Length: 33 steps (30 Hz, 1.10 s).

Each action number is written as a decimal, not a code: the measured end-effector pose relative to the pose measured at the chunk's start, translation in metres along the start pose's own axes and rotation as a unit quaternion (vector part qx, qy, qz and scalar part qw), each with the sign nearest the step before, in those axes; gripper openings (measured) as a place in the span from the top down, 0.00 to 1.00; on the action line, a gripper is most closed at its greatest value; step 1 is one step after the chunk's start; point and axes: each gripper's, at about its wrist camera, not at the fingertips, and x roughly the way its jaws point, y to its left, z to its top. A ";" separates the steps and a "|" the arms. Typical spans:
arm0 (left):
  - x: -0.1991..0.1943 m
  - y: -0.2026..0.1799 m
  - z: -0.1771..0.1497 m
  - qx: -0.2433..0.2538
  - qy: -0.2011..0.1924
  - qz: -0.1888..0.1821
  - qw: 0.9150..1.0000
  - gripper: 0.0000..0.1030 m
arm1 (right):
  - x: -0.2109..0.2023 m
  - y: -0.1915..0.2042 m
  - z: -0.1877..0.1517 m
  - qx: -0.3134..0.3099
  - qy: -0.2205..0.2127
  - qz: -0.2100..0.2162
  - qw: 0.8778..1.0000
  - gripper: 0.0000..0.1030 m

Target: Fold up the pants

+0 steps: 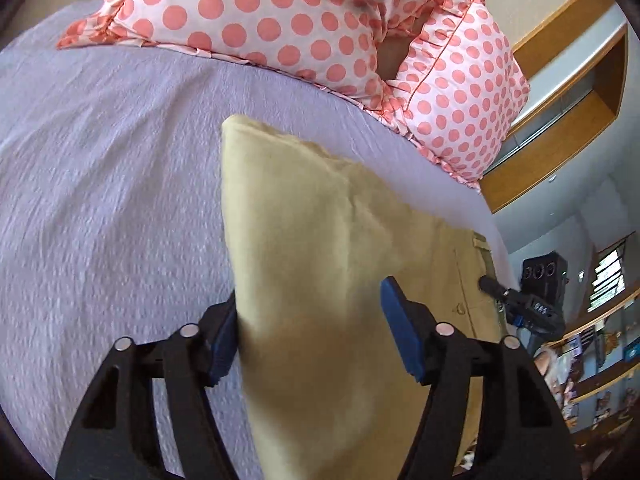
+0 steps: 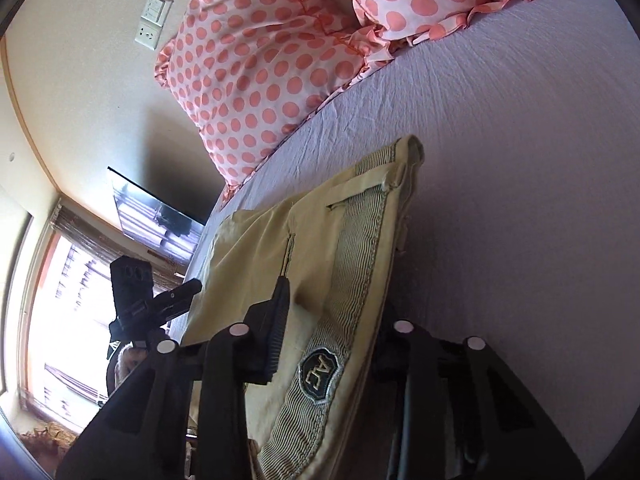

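Tan pants [image 1: 320, 240] lie on a lilac bed sheet [image 1: 100, 200]. In the left wrist view the fabric passes between my left gripper's [image 1: 308, 320] blue pads, which stand wide apart around it, the left pad touching the cloth. In the right wrist view the waistband end of the pants [image 2: 320, 280], with ribbed lining and an "AC" label [image 2: 320, 368], runs between my right gripper's [image 2: 336, 316] fingers. Its left finger [image 2: 276, 320] rests on the cloth; the right finger is hidden under the fabric's edge. The other gripper shows at the bed edge in each view [image 1: 532, 300] [image 2: 156, 304].
Two pink polka-dot pillows [image 1: 300, 20] [image 2: 260, 80] lie at the head of the bed. A wall with a socket [image 2: 154, 20] and a window [image 2: 60, 300] are to one side, wooden shelves [image 1: 580, 120] to the other.
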 end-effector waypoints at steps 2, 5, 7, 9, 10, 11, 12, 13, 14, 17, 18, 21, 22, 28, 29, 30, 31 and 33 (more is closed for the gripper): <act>0.002 0.007 0.005 -0.016 0.003 -0.012 1.000 0.85 | -0.002 0.003 0.002 -0.002 -0.001 0.022 1.000 0.86; -0.001 0.008 0.012 -0.025 -0.001 -0.032 0.999 0.93 | -0.003 0.015 0.014 -0.020 -0.011 0.025 0.999 0.88; -0.003 -0.002 0.020 -0.008 -0.008 -0.019 1.000 0.94 | 0.000 0.024 0.031 -0.039 -0.018 0.024 0.999 0.88; -0.001 -0.013 0.035 0.010 -0.016 -0.012 1.000 0.94 | 0.003 0.032 0.052 -0.057 -0.029 0.012 0.998 0.88; 0.002 -0.018 0.044 0.014 -0.023 -0.009 1.000 0.94 | 0.006 0.034 0.063 -0.064 -0.034 0.006 0.997 0.88; 0.006 -0.022 0.055 0.019 -0.032 -0.005 0.999 0.94 | 0.009 0.034 0.075 -0.063 -0.042 0.000 0.997 0.88; 0.011 -0.027 0.066 0.023 -0.043 0.004 0.999 0.94 | 0.012 0.033 0.088 -0.060 -0.049 -0.005 0.997 0.88; 0.018 -0.029 0.077 0.024 -0.053 0.011 0.998 0.94 | 0.015 0.032 0.100 -0.057 -0.058 -0.015 0.997 0.88; 0.026 -0.031 0.087 0.025 -0.062 0.017 0.998 0.94 | 0.018 0.031 0.110 -0.058 -0.067 -0.025 0.996 0.88; 0.056 -0.028 0.113 0.021 -0.080 0.057 0.995 0.92 | 0.028 0.021 0.133 -0.046 -0.087 -0.070 0.993 0.88; 0.066 -0.023 0.119 0.011 -0.073 0.078 0.994 0.90 | 0.034 0.014 0.137 -0.035 -0.078 -0.097 0.992 0.85; 0.070 -0.007 0.118 -0.012 -0.056 0.106 0.993 0.78 | 0.028 0.006 0.132 -0.026 -0.075 -0.213 0.974 0.71; 0.061 -0.008 0.111 -0.001 -0.069 0.122 0.990 0.76 | 0.019 0.008 0.126 -0.031 -0.089 -0.218 0.971 0.65; 0.017 -0.039 0.068 0.054 -0.106 0.071 0.990 0.46 | -0.006 0.026 0.090 -0.041 -0.090 -0.132 0.986 0.42; 0.020 -0.047 0.062 0.061 -0.096 0.050 0.992 0.38 | 0.000 0.030 0.087 -0.038 -0.081 -0.116 0.989 0.39; 0.026 -0.053 0.057 0.067 -0.084 0.039 0.993 0.33 | 0.004 0.031 0.082 -0.036 -0.072 -0.103 0.991 0.36; 0.034 -0.057 0.054 0.071 -0.071 0.038 0.994 0.27 | 0.010 0.032 0.078 -0.035 -0.063 -0.098 0.993 0.34; 0.061 -0.057 0.053 0.067 -0.034 0.052 0.996 0.25 | 0.027 0.031 0.072 -0.026 -0.042 -0.123 0.991 0.22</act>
